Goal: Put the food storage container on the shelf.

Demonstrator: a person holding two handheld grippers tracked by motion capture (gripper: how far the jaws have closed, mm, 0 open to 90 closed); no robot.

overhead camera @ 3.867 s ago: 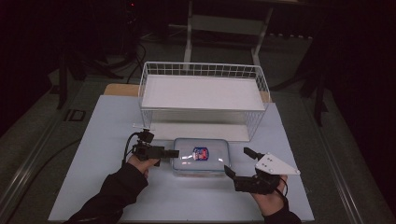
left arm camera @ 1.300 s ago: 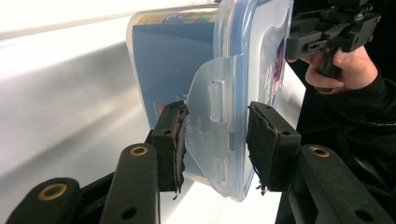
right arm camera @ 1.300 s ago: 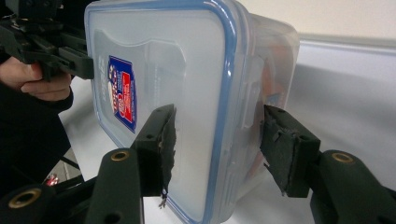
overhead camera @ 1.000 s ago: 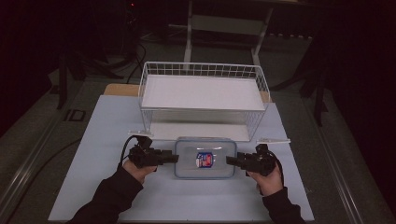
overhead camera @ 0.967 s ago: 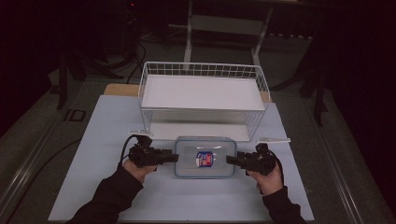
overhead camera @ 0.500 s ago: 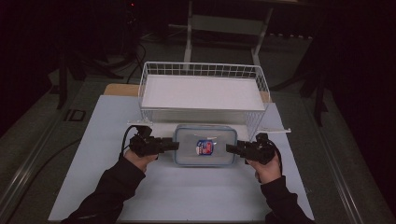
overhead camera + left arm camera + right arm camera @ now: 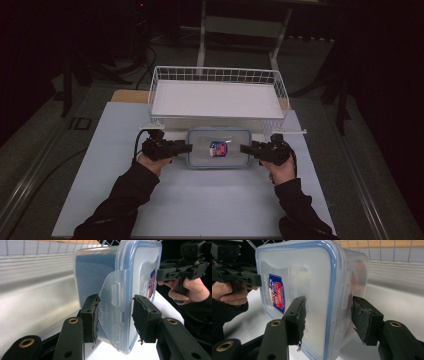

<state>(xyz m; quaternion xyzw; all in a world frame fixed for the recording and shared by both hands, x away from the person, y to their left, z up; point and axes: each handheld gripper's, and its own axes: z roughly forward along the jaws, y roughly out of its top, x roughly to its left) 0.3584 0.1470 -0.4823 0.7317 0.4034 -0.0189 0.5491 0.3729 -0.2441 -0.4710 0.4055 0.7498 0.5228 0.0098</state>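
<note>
Below, white tabletop [image 7: 200, 200], dark room; left gripper [image 7: 184, 148], right gripper [image 7: 246, 149] jaws spread around lidded container [image 7: 218, 148].

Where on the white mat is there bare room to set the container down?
The mat is bare between the forearms, just in front of the container, and along its left edge. Behind the container it is crowded: the wire basket stands close there.
</note>
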